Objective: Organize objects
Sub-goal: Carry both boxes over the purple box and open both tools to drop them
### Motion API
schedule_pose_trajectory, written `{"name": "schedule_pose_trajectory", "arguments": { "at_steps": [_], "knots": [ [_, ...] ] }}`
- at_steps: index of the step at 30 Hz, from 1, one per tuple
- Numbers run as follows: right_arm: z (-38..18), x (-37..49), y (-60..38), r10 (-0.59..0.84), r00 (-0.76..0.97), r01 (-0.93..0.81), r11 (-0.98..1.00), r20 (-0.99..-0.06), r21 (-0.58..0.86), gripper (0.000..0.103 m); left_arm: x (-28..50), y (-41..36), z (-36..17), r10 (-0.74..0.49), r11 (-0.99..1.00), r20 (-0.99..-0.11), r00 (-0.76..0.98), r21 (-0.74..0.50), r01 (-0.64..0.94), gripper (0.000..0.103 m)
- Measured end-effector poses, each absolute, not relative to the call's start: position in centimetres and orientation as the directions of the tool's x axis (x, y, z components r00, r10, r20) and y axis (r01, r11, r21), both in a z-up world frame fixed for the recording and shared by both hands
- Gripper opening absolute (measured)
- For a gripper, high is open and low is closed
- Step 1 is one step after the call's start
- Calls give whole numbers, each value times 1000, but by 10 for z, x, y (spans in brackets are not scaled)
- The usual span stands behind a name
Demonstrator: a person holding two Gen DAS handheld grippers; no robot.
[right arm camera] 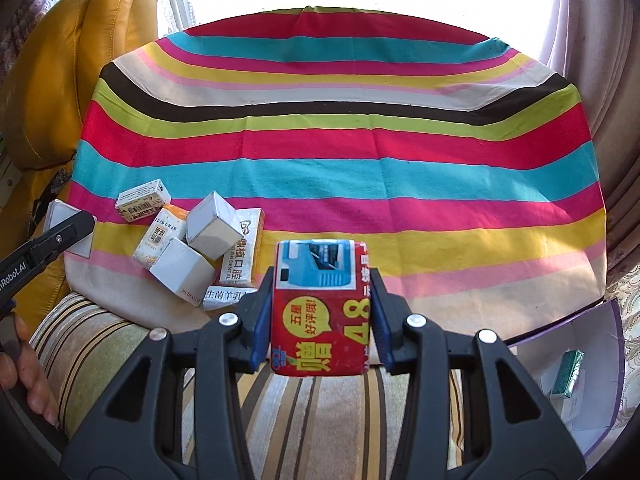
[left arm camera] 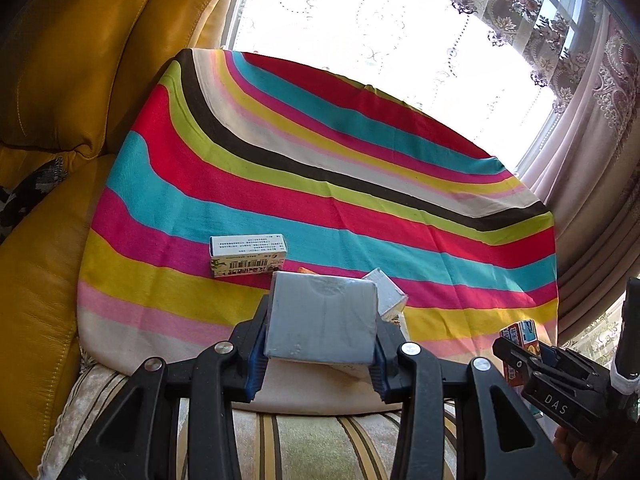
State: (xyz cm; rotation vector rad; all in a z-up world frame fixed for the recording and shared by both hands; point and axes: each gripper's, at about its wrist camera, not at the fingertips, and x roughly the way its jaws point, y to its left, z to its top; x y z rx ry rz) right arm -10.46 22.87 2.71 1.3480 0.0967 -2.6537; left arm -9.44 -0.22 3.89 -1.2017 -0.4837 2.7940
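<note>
Lower centre: left gripper (left arm camera: pixel 320 344) clamped on grey rectangular carton (left arm camera: pixel 322 316); right gripper (right arm camera: pixel 320 320) clamped on red printed carton (right arm camera: pixel 322 308). Unsorted: white cartons (right arm camera: pixel 200 248), left on striped cloth (right arm camera: pixel 360 184). Judged early.

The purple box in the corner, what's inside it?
Inside the purple box lies one small green packet on its pale lining. The picture's edge cuts off part of the box, so more could hide there.
</note>
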Motion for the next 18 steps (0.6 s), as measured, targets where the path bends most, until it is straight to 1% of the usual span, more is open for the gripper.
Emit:
{"name": "schedule_pose_trajectory", "arguments": {
  "at_steps": [18],
  "knots": [
    [49,-43,283,-118,-611,147,-989,-782,35,46,-53,77,60,289,-952,-688,-666,-281,-123,42]
  ]
}}
